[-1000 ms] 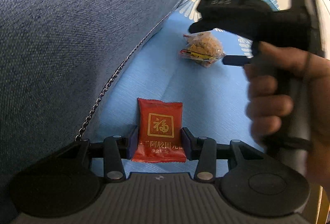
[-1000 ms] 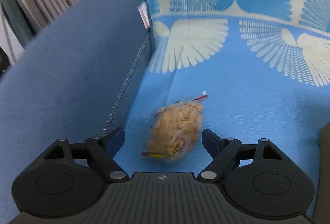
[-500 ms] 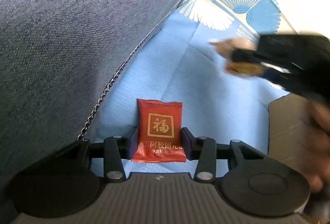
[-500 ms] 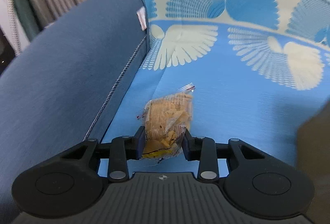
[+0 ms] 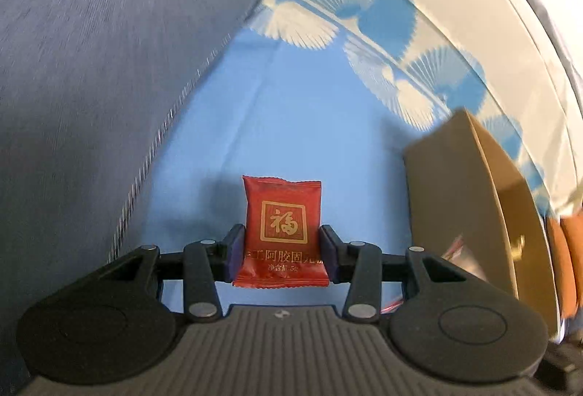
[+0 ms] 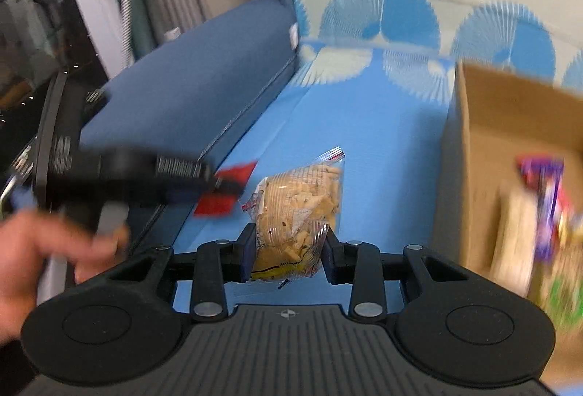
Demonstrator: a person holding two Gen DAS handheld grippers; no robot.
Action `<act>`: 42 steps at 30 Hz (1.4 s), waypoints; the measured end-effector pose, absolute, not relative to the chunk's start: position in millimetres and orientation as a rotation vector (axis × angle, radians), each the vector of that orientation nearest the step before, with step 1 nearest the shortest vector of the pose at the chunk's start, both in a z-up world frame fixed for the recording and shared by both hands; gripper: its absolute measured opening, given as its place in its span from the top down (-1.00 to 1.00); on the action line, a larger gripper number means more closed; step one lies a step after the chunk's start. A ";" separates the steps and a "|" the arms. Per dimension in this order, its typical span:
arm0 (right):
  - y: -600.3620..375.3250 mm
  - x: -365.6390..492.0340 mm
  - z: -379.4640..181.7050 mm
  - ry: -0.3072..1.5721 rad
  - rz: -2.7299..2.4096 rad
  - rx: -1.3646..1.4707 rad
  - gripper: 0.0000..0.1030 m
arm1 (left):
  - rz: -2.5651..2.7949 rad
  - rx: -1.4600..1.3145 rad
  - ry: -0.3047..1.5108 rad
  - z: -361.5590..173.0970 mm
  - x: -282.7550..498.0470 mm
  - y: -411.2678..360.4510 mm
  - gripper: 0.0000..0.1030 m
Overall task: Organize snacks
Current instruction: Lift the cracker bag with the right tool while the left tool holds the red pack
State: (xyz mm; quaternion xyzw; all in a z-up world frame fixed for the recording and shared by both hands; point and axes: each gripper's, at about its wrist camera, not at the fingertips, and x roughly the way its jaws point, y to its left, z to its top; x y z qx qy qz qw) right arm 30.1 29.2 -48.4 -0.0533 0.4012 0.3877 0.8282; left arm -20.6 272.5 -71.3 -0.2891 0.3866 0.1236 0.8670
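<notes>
The red packet [image 5: 282, 232] bears a gold-framed square with the character 福. Below it runs a gold line reading roughly 阿胶固元, its ends hidden by the gripper pads, and smaller print beneath ends in 5g. Printing on the clear cracker bag [image 6: 298, 210] is too blurred to read.

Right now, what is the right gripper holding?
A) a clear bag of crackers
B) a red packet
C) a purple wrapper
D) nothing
A: the right gripper pinches the clear bag of crackers between its pads; the red packet sits in the left gripper.
</notes>
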 end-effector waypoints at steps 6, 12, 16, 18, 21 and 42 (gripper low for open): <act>2.1 -6.6 -99.0 0.904 0.779 -0.040 0.28 | 0.300 -0.608 0.893 -105.9 -50.3 235.1 0.07; -1.2 -4.2 -125.7 0.962 0.726 -0.055 0.19 | 0.285 -0.465 0.901 -109.5 -48.7 205.8 0.06; 3.4 -3.5 -129.0 0.953 0.741 -0.099 -0.08 | 0.301 -0.382 0.908 -113.2 -47.9 192.0 0.06; 7.1 -4.2 -135.0 0.953 0.739 -0.128 -0.08 | 0.306 -0.353 0.907 -115.2 -49.3 187.0 0.05; 11.0 1.1 -141.6 0.959 0.724 -0.134 -0.07 | 0.308 -0.329 0.906 -116.1 -51.7 184.1 0.05; 2.6 -23.3 -116.1 0.830 0.748 -0.169 0.19 | 0.294 -0.281 0.815 -101.2 -63.6 172.6 0.51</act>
